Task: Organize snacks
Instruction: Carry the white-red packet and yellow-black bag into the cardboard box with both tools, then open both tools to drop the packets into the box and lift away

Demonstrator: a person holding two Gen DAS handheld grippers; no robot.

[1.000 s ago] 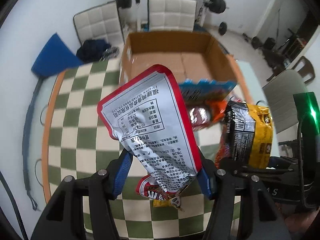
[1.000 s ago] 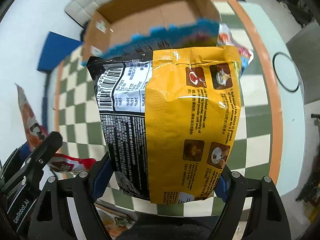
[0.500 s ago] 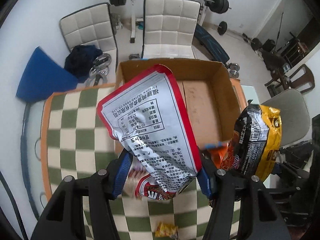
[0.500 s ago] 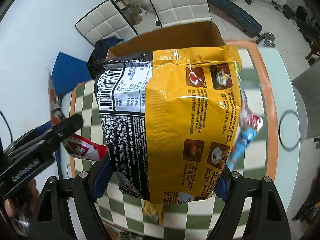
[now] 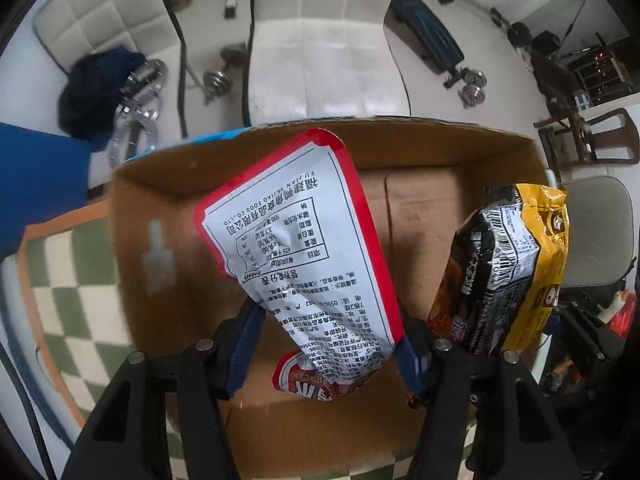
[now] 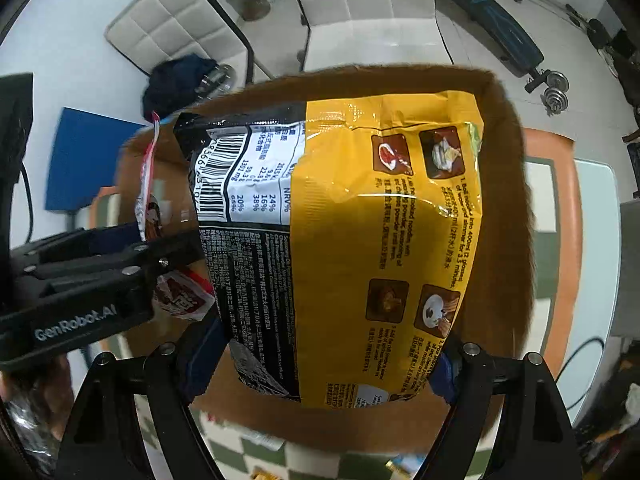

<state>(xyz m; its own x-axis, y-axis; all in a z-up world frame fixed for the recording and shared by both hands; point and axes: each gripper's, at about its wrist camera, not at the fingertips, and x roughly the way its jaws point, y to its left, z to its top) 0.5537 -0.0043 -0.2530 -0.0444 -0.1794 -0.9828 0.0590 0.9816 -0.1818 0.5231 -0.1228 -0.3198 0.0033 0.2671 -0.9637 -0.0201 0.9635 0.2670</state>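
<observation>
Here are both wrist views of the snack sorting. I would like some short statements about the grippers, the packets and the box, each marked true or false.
1. The left gripper holds a red-edged packet. True.
2. The right gripper is empty. False: it grips a yellow packet.
3. Both packets hang over the open box. True.
4. The box is full of snacks. False: the visible floor of it is bare.
5. The box stands on a checked cloth. True.
</observation>
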